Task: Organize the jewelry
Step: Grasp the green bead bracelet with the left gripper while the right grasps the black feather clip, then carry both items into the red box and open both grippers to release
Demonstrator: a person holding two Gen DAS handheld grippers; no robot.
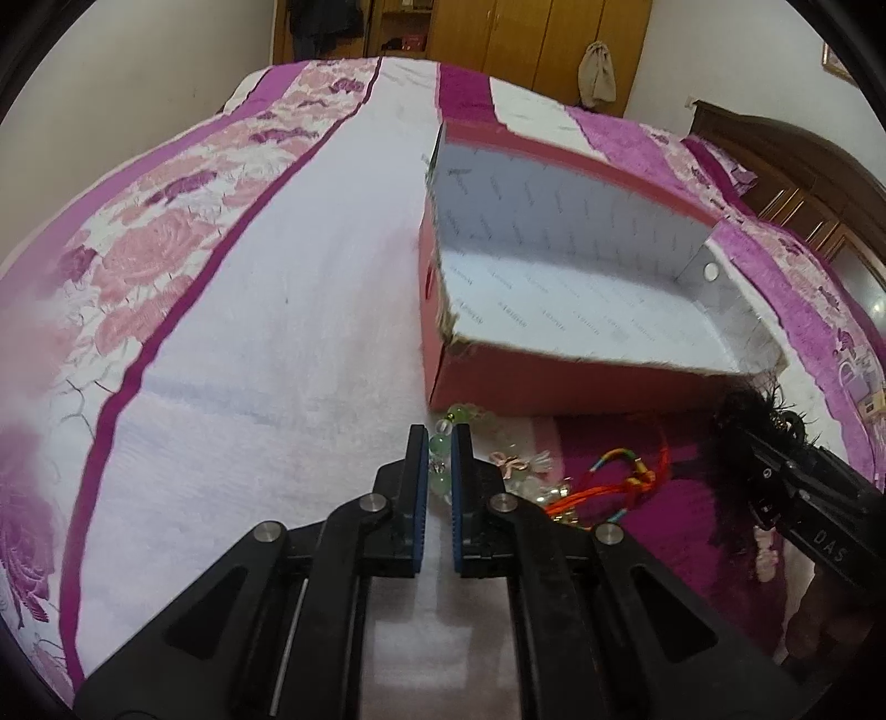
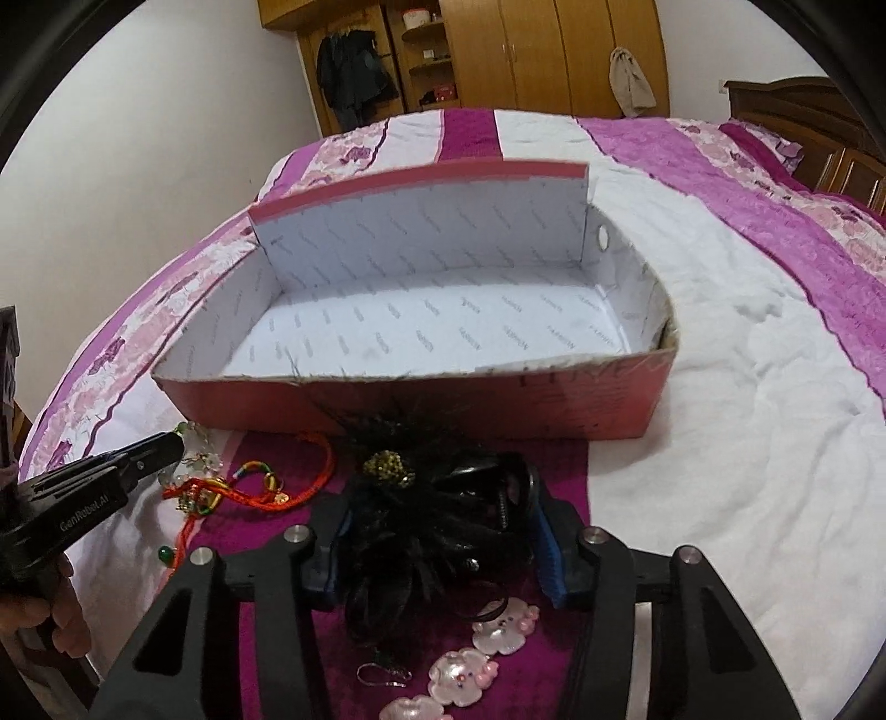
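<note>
An open red box with a white lining lies on the bed; it also shows in the right wrist view. My left gripper is shut on a green bead bracelet just in front of the box's near corner. My right gripper is shut on a black feather hair clip with a gold bead centre, held above the magenta stripe. Orange and rainbow cord bracelets lie between the grippers, also in the left wrist view. Pink shell clips lie near my right gripper.
The bedspread is white with pink and magenta floral stripes. A small pink bow charm lies by the green beads. A silver earring lies near the shell clips. A wooden wardrobe and headboard stand beyond the bed.
</note>
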